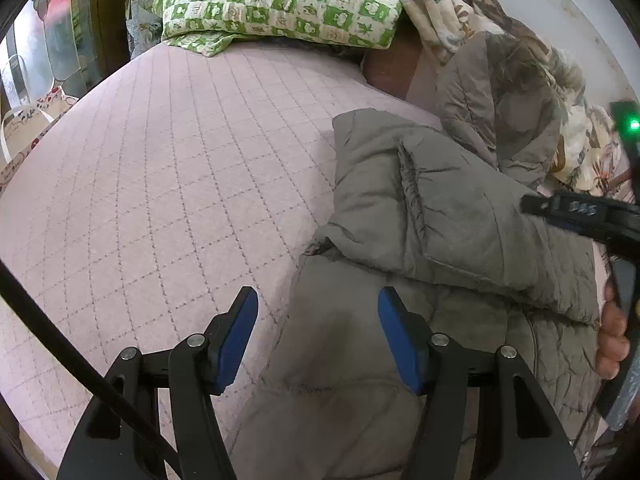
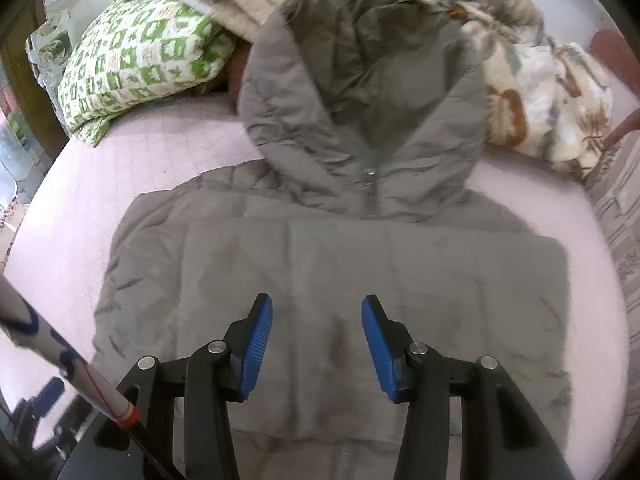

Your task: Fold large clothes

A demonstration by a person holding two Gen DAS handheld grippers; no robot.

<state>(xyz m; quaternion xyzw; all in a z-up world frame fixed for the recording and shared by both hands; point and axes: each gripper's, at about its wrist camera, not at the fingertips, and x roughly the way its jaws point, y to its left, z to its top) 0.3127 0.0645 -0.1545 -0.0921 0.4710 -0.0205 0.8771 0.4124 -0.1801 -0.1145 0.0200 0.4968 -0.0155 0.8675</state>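
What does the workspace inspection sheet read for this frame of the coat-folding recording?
Surface: pink quilted bedspread, flat.
Job's things: grey hooded coat lying front up, zipped, sleeves folded across the body, hood toward the pillow.
Clutter: green checked pillow; floral blanket bunched behind the hood.
Grippers: left gripper open above the coat's edge; right gripper open above its middle, both empty.
Cables: black cable crossing the left view's corner.
Surroundings: white wall.
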